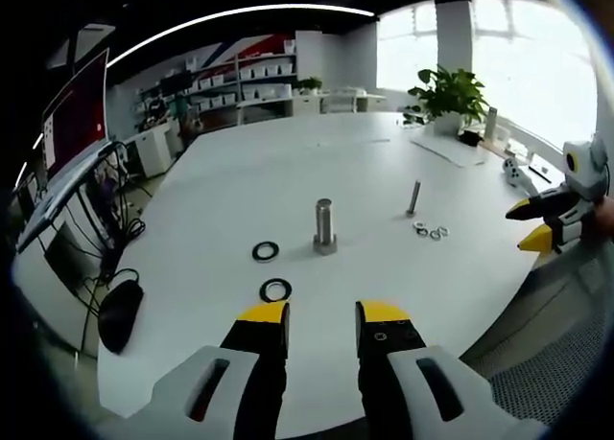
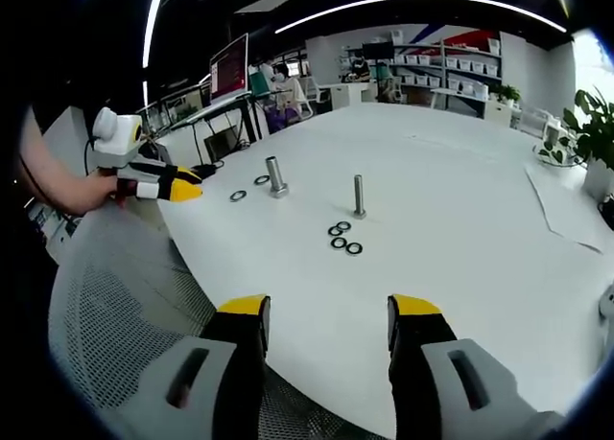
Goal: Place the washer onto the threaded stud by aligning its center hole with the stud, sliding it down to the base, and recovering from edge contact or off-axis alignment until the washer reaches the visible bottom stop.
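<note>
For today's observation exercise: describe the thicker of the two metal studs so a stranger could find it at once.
Start at the big white table. Two metal studs stand upright near its middle; take the thick stud, the one with two black washers lying beside it. The thin stud is slimmer and has a cluster of three small rings at its foot.

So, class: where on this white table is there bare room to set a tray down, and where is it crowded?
Free: the white table between the thin metal stud and the potted plant. Crowded: around the thick metal stud, two black washers and small washer cluster.
</note>
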`<state>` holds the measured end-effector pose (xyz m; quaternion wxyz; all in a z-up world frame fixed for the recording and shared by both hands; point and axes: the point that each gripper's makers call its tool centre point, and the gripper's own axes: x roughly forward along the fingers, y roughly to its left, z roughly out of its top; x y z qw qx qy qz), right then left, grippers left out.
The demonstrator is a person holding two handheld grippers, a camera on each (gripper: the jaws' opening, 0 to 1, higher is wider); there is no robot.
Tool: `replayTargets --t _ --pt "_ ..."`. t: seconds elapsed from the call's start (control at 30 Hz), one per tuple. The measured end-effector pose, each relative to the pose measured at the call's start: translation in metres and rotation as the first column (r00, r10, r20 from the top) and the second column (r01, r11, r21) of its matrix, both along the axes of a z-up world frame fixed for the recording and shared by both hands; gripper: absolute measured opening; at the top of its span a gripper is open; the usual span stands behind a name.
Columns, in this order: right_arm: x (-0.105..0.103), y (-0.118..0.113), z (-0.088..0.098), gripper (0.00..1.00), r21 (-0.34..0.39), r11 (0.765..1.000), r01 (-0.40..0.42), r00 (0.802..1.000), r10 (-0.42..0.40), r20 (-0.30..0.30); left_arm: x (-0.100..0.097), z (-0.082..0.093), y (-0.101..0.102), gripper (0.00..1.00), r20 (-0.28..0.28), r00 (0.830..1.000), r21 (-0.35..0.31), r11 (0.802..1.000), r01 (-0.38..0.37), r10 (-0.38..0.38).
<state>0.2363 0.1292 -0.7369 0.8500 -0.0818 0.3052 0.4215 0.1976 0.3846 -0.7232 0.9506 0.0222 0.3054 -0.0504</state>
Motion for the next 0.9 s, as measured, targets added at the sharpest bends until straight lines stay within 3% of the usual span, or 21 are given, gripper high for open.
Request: replayTargets --t 0.53,0.9 --pt "0.0006 -0.0027 -0.0029 0.52 -0.016 1.0 0.01 1.0 -0.01 -0.002 0.0013 0.0028 -0.0022 0.26 0.018 1.0 -0.012 1.0 0.01 -0.01" --pt "0.004 -0.0042 0.0011 0.53 -0.008 1.0 0.024 1.0 -0.024 0.018 -0.0001 -0.001 -0.0034 0.26 -0.002 1.0 -0.021 1.0 0.015 -0.015"
